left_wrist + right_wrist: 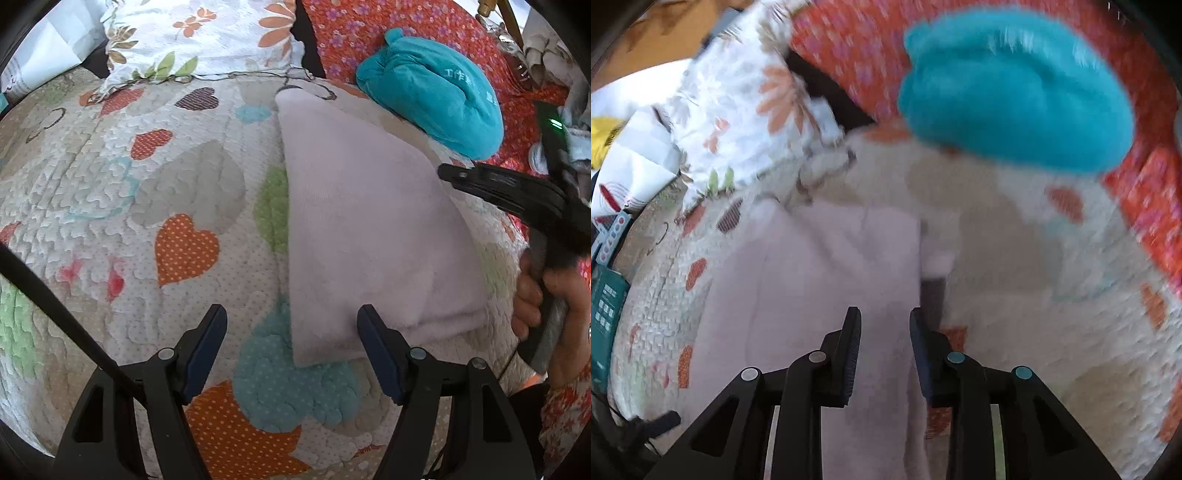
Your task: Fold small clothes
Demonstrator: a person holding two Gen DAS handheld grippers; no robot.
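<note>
A pale pink folded cloth [362,229] lies flat on the heart-patterned quilt [177,192]. My left gripper [291,314] hangs open over its near corner, the right finger above the cloth edge and the left finger above the quilt. My right gripper [448,173], held by a hand [532,295], reaches in from the right over the cloth's far edge. In the right wrist view my right gripper [883,314] stands narrowly open above the pink cloth [820,280], with nothing pinched between its pads. A bundled teal garment [432,99] [1015,96] lies beyond the pink cloth.
A white floral pillow [199,37] lies at the back left and a red floral fabric [369,29] under the teal garment. A heap of grey cloth [576,122] sits at the far right. A green box [607,306] rests beside the quilt's left edge.
</note>
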